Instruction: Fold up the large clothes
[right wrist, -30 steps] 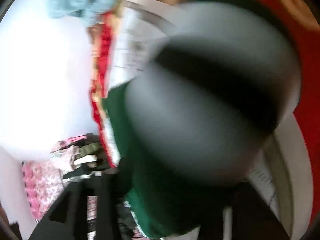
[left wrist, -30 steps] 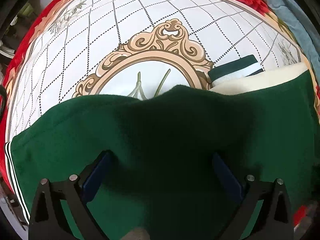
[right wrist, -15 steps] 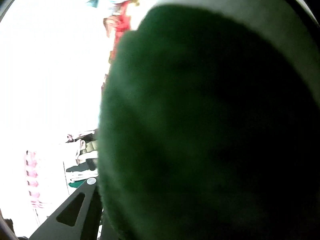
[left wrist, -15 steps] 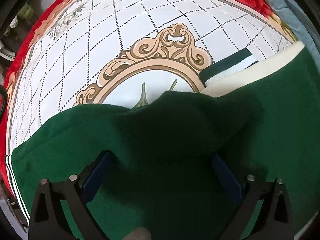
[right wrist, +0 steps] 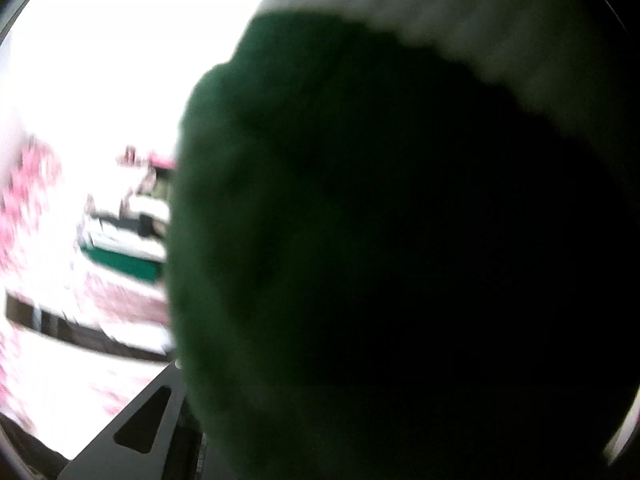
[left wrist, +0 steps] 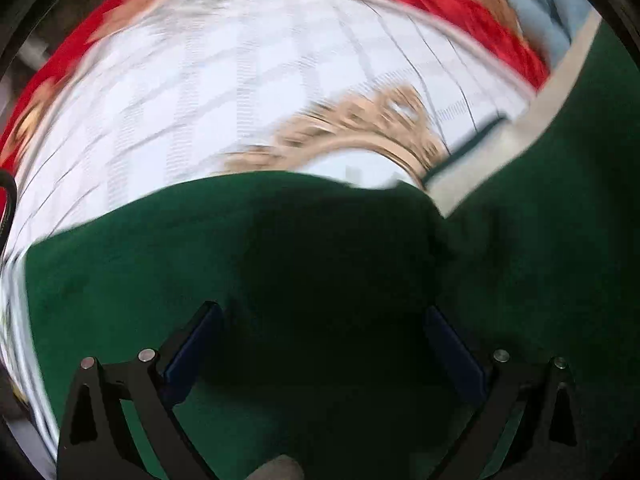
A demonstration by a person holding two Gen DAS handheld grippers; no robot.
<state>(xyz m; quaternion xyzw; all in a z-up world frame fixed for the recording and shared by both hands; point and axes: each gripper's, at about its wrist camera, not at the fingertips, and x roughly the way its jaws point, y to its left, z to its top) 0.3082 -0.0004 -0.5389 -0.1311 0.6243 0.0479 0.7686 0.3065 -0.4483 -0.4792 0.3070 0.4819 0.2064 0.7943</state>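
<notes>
A dark green garment (left wrist: 360,280) with a cream inner side (left wrist: 520,136) lies on a bedspread (left wrist: 240,92) printed with a white grid and a gold ornament. My left gripper (left wrist: 320,336) hangs open just above the green cloth, its blue-padded fingers (left wrist: 192,344) wide apart and pointing steeply down. In the right wrist view the green garment (right wrist: 360,240) bunches right up against the lens and hides the fingertips. Only one black finger base (right wrist: 136,436) shows. My right gripper (right wrist: 312,360) is shut on that fold of green cloth, held up off the bed.
The bedspread has a red flowered border (left wrist: 460,4), and a pale blue cloth (left wrist: 568,12) lies beyond it at the top right. Past the lifted cloth, the right wrist view shows a bright room with pink flowered fabric (right wrist: 24,200) and stacked items (right wrist: 128,248).
The right gripper closed on the green cloth and rose, so cloth now fills its view. The garment's right side with its cream edge lifted. The left gripper shifted and stays open; its view is blurred.
</notes>
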